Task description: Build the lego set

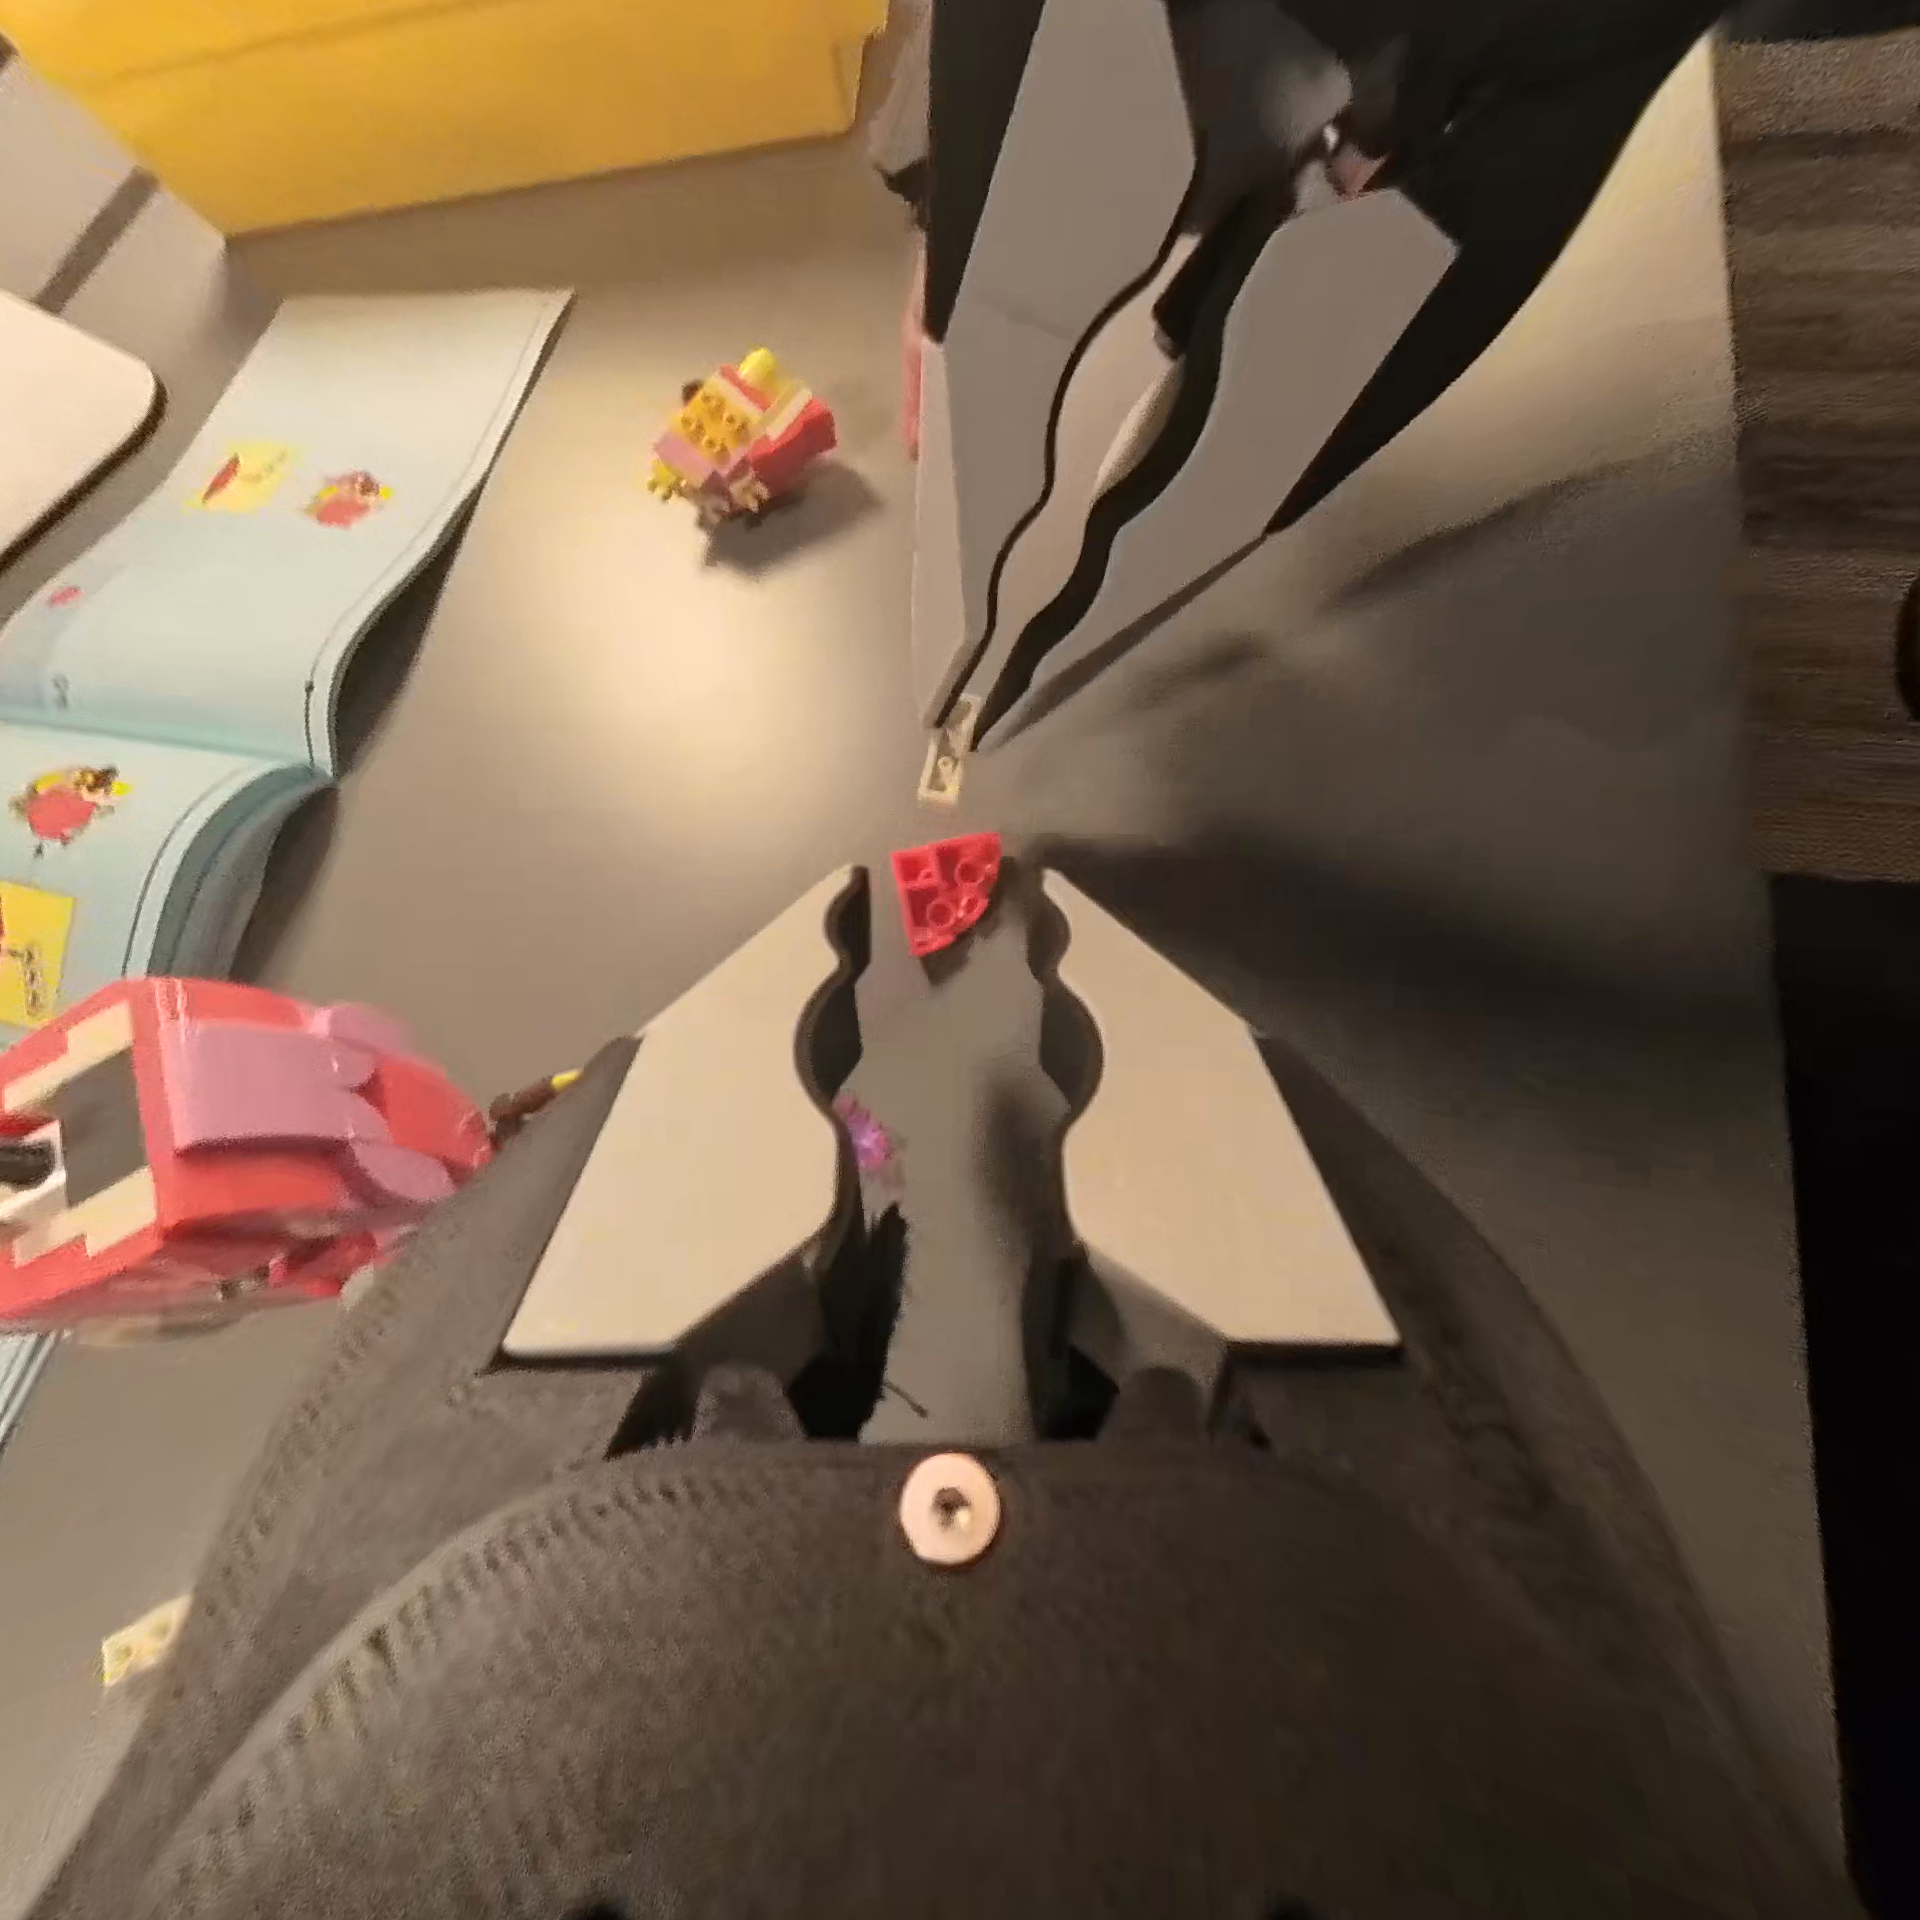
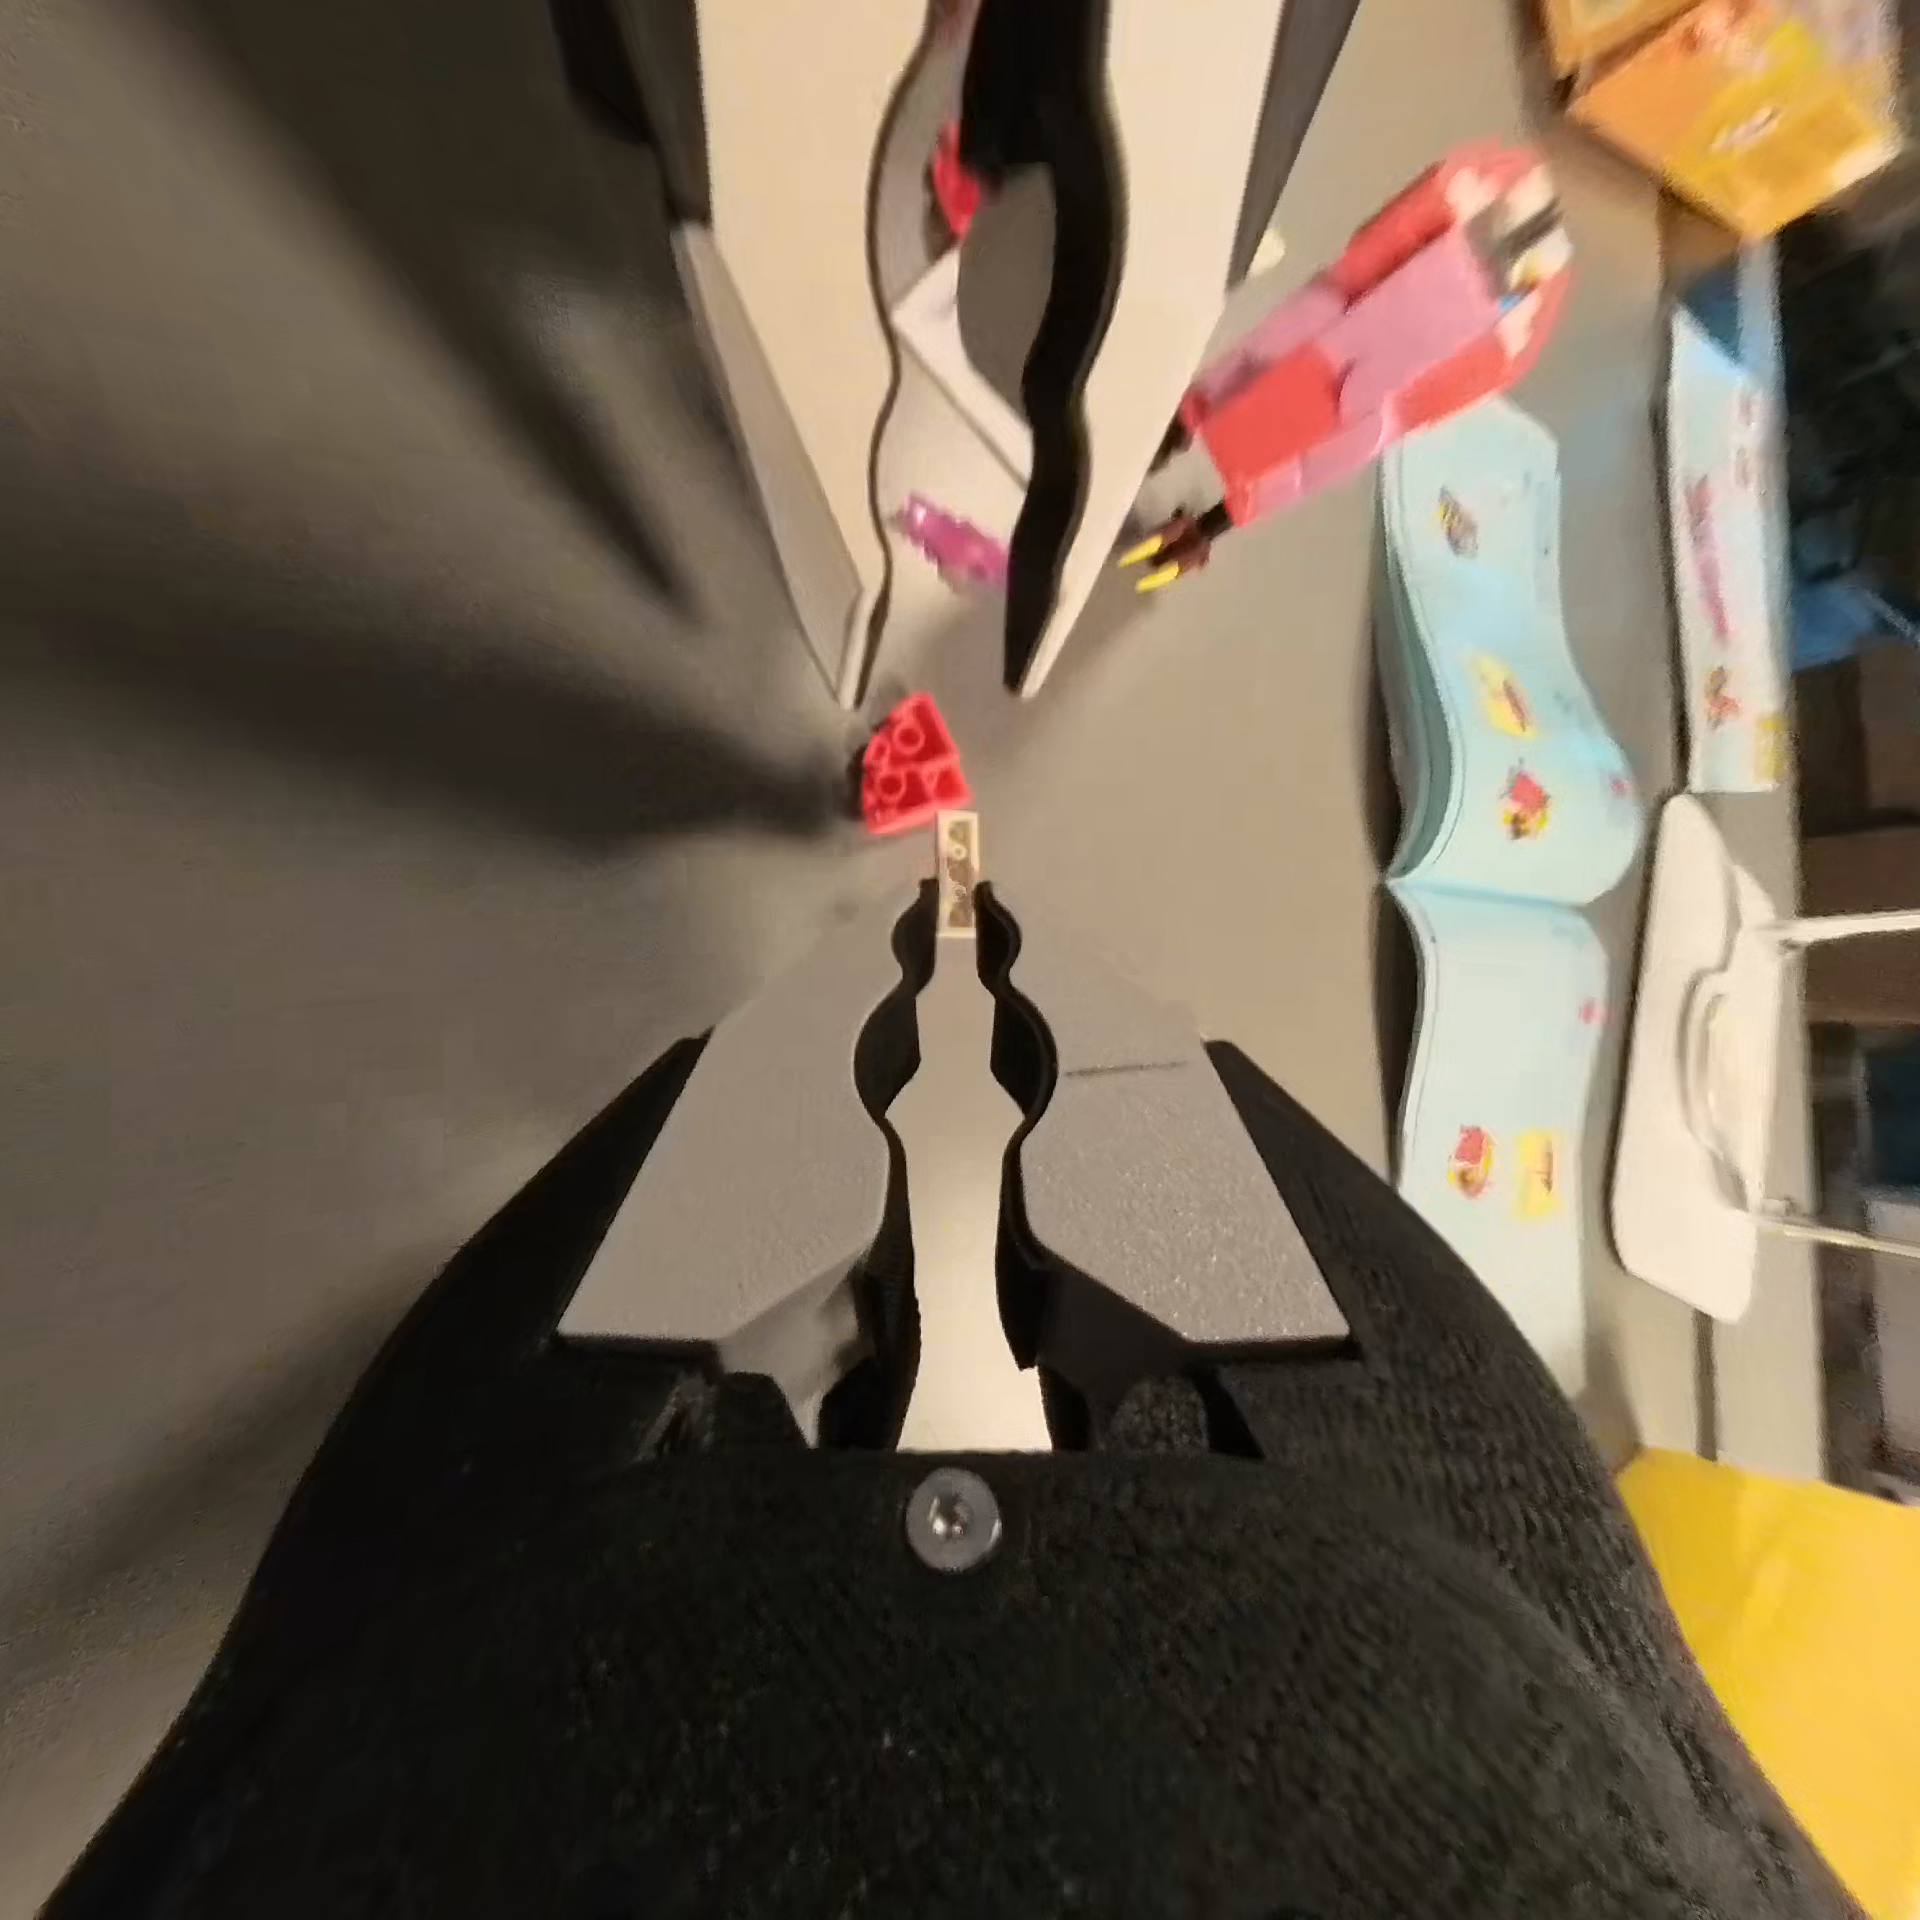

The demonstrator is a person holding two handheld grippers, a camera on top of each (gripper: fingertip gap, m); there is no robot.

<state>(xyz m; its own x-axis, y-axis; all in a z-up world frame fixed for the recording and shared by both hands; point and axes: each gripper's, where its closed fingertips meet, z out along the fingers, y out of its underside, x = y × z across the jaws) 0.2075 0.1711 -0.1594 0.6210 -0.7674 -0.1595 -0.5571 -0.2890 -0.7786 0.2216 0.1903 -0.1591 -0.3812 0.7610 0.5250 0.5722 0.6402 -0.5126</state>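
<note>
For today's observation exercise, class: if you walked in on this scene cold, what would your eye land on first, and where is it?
First, the two tools meeting tip to tip over the grey table: the right tool pinches a small tan plate brick, while the left tool stands open around a red quarter-round brick lying studs-down. Next, the big red and pink brick model to the left tool's left, and the open pale blue instruction booklet beyond it.

A smooth grey tabletop point(image 1: 623, 665) catches warm light in a soft pale glare. A yellow sofa point(image 1: 447, 94) stands behind it, and a white chair point(image 2: 1704, 1039) sits alongside.
</note>
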